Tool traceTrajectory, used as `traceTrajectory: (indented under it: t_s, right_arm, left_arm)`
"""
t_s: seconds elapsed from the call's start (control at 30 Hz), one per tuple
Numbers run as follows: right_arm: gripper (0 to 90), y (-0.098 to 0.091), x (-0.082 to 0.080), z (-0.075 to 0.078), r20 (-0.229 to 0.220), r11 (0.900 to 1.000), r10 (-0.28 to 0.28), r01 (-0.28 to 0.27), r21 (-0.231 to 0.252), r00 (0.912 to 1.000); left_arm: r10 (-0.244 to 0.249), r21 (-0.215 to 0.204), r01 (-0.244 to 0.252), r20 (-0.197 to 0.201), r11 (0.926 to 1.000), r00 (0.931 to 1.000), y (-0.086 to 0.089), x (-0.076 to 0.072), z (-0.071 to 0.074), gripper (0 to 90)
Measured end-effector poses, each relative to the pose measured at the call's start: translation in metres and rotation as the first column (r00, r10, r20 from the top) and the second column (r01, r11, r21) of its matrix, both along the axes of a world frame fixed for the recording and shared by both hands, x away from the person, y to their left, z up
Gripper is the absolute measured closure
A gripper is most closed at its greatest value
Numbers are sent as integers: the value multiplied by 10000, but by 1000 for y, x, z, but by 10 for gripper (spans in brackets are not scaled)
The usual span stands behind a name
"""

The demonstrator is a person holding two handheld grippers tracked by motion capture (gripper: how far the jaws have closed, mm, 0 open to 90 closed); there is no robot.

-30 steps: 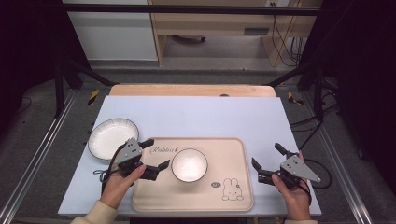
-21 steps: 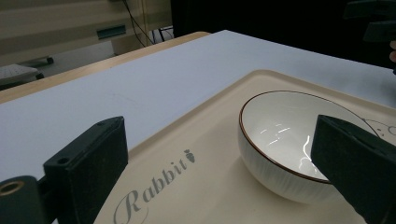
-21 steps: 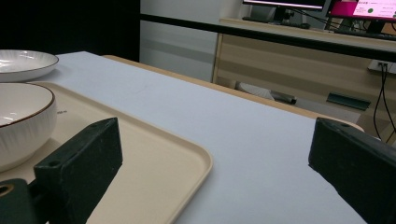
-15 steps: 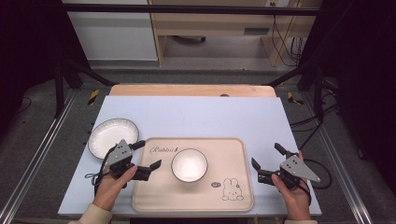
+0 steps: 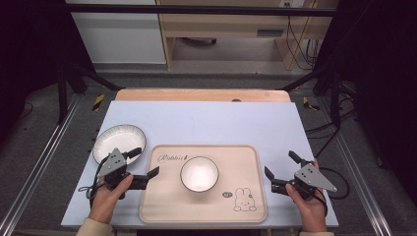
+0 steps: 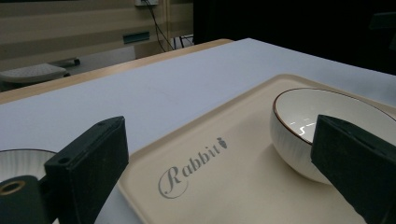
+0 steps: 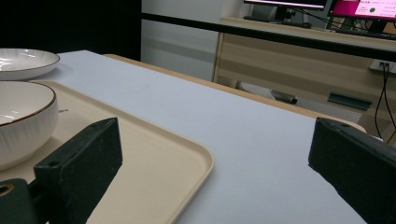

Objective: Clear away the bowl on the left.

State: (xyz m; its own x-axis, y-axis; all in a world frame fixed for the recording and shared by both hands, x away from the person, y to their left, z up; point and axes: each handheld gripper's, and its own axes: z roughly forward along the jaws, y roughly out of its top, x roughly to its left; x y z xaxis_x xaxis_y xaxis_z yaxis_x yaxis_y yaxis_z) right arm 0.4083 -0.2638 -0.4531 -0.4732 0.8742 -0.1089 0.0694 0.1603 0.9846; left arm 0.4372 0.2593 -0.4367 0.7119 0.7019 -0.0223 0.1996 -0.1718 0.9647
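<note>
High view: bowl [image 5: 199, 173] upright on tray [image 5: 162, 206]; both grippers' fingers spread, empty.

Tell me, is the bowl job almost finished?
Partly, it seems. The bowl already sits on the tray. The left tool is open, holding nothing, between bowl and plate. The plate, probably next, is on the table beside the tray. The right tool waits open.

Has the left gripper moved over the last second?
Yes. The left gripper has drawn back from the white ribbed bowl toward the beige tray's left edge, beside the white ribbed plate.
</note>
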Motion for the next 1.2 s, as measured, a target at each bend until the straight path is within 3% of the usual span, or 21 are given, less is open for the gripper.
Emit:
traceTrajectory:
  t_s: [0.33, 0.73, 1.07, 1.2]
  right_arm:
    - [30, 1, 0, 0, -19, 10000, 21, -21, -22, 10000]
    - [31, 0, 0, 0, -7, 10000, 6, -6, 15, 10000]
    - [30, 0, -1, 0, 12, 10000, 11, -11, 45, 10000]
    - [30, 0, -1, 0, 37, 10000, 46, -46, 76, 10000]
  left_arm:
    - [572, 59, -574, 288, 9983, 9979, 22, -2, 1, 42]
    - [867, -60, -866, 463, 9962, 9952, 43, -5, 1, 43]
    - [720, -150, -713, 522, 9973, 9960, 55, -5, -7, 44]
    - [664, 12, -665, 372, 9978, 9971, 55, -5, -14, 44]
